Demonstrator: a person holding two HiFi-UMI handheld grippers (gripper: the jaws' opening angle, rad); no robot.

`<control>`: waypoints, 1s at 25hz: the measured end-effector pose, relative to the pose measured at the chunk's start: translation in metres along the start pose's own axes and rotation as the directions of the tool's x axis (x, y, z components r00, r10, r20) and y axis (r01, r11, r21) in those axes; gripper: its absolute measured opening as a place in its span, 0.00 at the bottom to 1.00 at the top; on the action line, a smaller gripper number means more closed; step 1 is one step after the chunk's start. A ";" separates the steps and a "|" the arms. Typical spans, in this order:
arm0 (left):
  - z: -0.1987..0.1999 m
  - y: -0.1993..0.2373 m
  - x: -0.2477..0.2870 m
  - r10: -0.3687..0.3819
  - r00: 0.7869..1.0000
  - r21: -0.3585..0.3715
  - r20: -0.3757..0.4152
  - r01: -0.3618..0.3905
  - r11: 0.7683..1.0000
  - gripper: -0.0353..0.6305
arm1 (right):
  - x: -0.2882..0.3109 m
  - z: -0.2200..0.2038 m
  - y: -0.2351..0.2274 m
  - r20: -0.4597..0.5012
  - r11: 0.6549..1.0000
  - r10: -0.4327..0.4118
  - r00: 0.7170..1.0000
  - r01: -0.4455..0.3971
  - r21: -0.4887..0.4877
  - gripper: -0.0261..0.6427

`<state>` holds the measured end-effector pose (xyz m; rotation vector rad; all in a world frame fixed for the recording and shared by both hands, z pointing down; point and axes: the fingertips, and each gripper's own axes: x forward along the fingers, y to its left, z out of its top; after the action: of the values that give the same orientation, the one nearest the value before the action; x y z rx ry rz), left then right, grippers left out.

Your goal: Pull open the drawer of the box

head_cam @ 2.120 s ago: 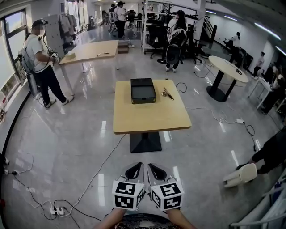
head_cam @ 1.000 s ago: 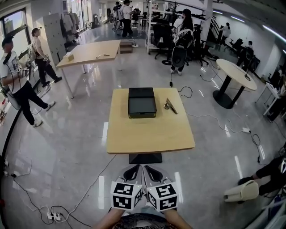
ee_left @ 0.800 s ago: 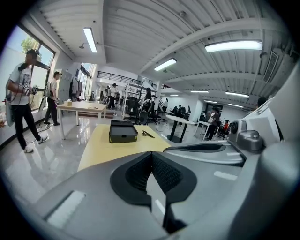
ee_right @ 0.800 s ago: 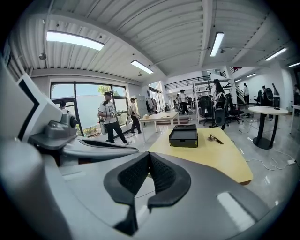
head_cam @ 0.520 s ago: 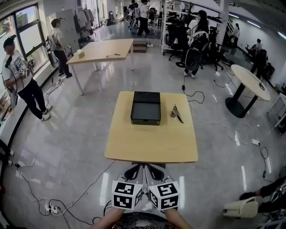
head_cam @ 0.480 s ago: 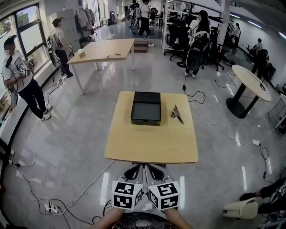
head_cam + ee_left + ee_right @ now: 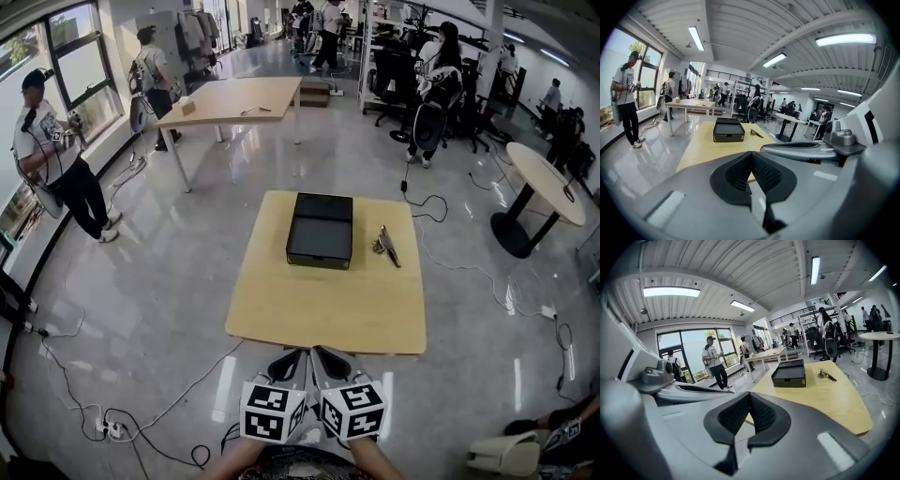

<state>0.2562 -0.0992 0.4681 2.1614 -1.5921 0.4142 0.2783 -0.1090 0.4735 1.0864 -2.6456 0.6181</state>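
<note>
Box: I see the box (image 7: 321, 230) at centre frame in the head view, dark and flat, on the far half of the desk (image 7: 328, 309)
Drawer: shut as far as I can tell; from here I cannot make out a handle, or which face it slides from
Left gripper: the left gripper (image 7: 287, 366) sits low centre, short of the desk's near edge, clenched on nothing, pads meeting
Right gripper: the right gripper (image 7: 330, 364) is just beside it, likewise clenched and empty
Metal piece: a small metal piece (image 7: 385, 246) lies right of the box, apart from it
Stage: approach, in my judgement; nothing touched, the pull not begun
Risk, sliding: the box looks loose on the desk, so tugging without bracing its body could drag the whole thing toward me
Risk, shut jaws: arriving clenched, I would bump the front instead of taking hold
Risk, wrong face: guessing the drawer side could waste the reach
Risk, sweep: a wide right-hand reach could knock the metal piece off the desk
</note>
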 end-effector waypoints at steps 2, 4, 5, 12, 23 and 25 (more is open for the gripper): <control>0.010 0.042 0.017 -0.008 1.000 -0.011 -0.001 0.008 1.000 0.07 | 0.045 0.007 0.005 -0.015 1.000 -0.006 1.000 0.006 -0.020 0.05; 0.022 0.091 0.033 -0.019 1.000 -0.014 -0.001 0.019 1.000 0.07 | 0.097 0.017 0.014 -0.027 0.999 -0.017 0.999 0.016 -0.035 0.05; 0.030 0.116 0.044 -0.025 1.000 -0.012 -0.002 0.025 1.000 0.07 | 0.124 0.024 0.017 -0.030 0.999 -0.023 0.999 0.022 -0.039 0.05; 0.116 0.322 0.147 -0.093 0.996 -0.004 -0.010 0.093 0.996 0.07 | 0.356 0.105 0.019 -0.046 0.993 -0.099 0.994 0.096 -0.071 0.05; 0.223 0.702 0.253 -0.227 0.973 0.029 -0.048 0.228 0.973 0.07 | 0.746 0.218 0.089 -0.084 0.946 -0.210 0.974 0.181 -0.268 0.05; 0.227 0.753 0.249 -0.245 0.969 0.030 -0.045 0.246 0.969 0.07 | 0.788 0.227 0.110 -0.087 0.922 -0.242 0.966 0.201 -0.330 0.05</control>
<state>-0.3899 -0.6100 0.5078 2.3244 -1.2823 0.4072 -0.3630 -0.6299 0.5142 1.1791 -2.3600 0.1952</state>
